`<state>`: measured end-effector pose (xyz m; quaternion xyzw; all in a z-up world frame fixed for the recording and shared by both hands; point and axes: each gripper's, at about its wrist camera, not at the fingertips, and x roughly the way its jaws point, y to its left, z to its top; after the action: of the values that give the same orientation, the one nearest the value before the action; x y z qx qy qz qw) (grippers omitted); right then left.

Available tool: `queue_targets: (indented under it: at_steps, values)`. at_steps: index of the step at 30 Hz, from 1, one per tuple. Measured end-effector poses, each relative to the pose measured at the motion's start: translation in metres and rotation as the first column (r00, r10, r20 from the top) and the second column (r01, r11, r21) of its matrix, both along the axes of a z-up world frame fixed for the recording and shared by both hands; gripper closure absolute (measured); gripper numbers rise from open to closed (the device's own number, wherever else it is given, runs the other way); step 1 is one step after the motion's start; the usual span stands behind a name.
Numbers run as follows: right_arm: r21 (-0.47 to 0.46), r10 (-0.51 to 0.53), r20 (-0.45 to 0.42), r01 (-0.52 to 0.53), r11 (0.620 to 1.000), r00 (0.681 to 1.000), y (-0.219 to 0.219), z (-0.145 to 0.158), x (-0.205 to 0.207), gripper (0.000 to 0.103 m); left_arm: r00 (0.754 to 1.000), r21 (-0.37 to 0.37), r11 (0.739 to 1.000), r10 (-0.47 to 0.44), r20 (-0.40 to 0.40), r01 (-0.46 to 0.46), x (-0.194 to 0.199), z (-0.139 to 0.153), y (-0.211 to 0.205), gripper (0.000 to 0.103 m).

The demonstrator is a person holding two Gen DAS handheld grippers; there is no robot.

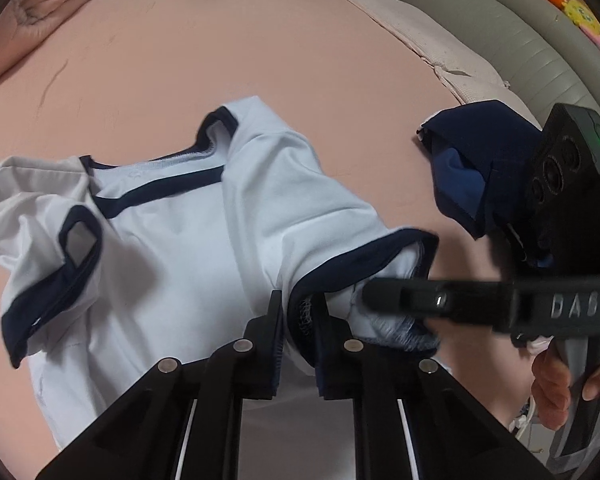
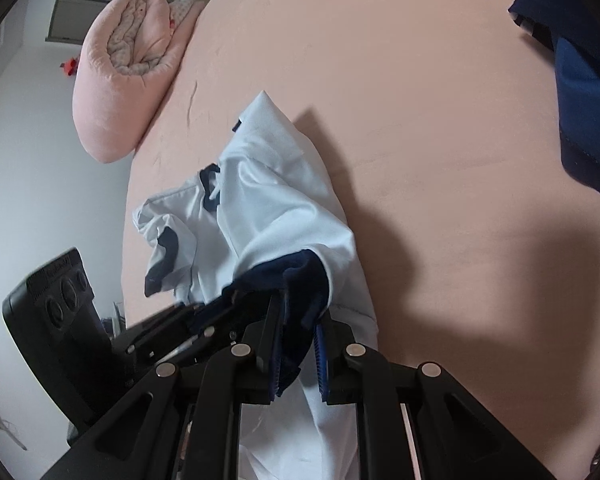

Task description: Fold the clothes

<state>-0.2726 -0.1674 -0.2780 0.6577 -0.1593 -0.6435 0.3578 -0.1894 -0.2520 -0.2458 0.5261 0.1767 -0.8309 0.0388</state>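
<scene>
L wrist view: left tongs (image 1: 300,304) are clamping the navy-trimmed sleeve hem of the pale blue shirt (image 1: 172,232), which is lying crumpled on the pink bed (image 1: 260,48); a sofa (image 1: 500,40) is standing behind. R wrist view: right tongs (image 2: 300,312) are pinching the same shirt's navy hem; a rolled quilt (image 2: 120,68) is lying at the bed edge, w/ navy garment (image 2: 580,80) far right.

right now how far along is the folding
Early. Nothing looks folded: the light blue shirt lies crumpled on the pink bed. In hand: the left gripper and right gripper both pinch its navy-trimmed sleeve. Left: spreading, folding it, then the navy garment.
</scene>
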Motion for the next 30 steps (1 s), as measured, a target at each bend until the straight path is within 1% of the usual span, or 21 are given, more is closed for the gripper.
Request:
queue_targets:
  at_steps: [1,2,6,11,13,15,16,18,19,22,24,25,30]
  values:
    - [-0.008,-0.009,-0.012,0.009,1.0,1.0,0.0,0.002,0.0,0.091,1.0,0.004,1.0,0.004,-0.003,-0.004,0.001,0.0,-0.001,0.092]
    - [-0.016,-0.019,-0.023,0.018,1.0,1.0,0.0,0.004,0.0,0.095,1.0,0.008,1.0,0.007,-0.007,-0.007,0.002,0.001,-0.003,0.092]
    - [-0.001,-0.008,-0.065,0.008,1.0,0.998,-0.008,0.013,0.005,0.096,0.999,0.027,0.999,0.024,-0.021,-0.024,0.007,0.002,-0.009,0.092]
    - [0.016,0.095,-0.155,-0.094,0.995,0.983,-0.03,0.036,0.024,0.096,0.995,0.093,0.993,0.081,-0.05,-0.076,0.024,0.011,-0.03,0.092]
    - [0.041,0.123,-0.182,-0.118,0.992,0.976,-0.04,0.041,0.034,0.096,0.992,0.101,0.99,0.104,-0.074,-0.096,0.033,0.018,-0.039,0.092]
    - [0.05,0.162,-0.196,-0.156,0.987,0.967,-0.049,0.042,0.043,0.096,0.988,0.091,0.989,0.124,-0.096,-0.116,0.043,0.024,-0.046,0.092]
    - [0.069,0.188,-0.213,-0.177,0.982,0.959,-0.054,0.043,0.049,0.096,0.986,0.089,0.988,0.133,-0.101,-0.124,0.048,0.026,-0.051,0.092]
    - [0.137,0.251,-0.266,-0.221,0.965,0.931,-0.065,0.042,0.06,0.096,0.984,0.104,0.985,0.15,-0.098,-0.14,0.056,0.026,-0.059,0.092]
    - [0.174,0.283,-0.291,-0.241,0.955,0.914,-0.07,0.041,0.066,0.096,0.983,0.117,0.982,0.159,-0.092,-0.148,0.06,0.025,-0.063,0.092]
    - [0.307,0.387,-0.37,-0.283,0.909,0.844,-0.084,0.034,0.083,0.096,0.98,0.16,0.972,0.185,-0.077,-0.171,0.067,0.02,-0.074,0.092]
    - [0.345,0.417,-0.392,-0.29,0.893,0.82,-0.086,0.029,0.087,0.096,0.977,0.193,0.964,0.2,-0.072,-0.183,0.07,0.017,-0.078,0.092]
    - [0.344,0.412,-0.39,-0.285,0.895,0.824,-0.085,0.026,0.086,0.096,0.977,0.212,0.96,0.199,-0.072,-0.18,0.07,0.016,-0.079,0.092]
    - [0.305,0.36,-0.335,-0.261,0.916,0.871,-0.076,0.014,0.074,0.096,0.977,0.255,0.952,0.197,-0.085,-0.17,0.07,0.018,-0.08,0.092]
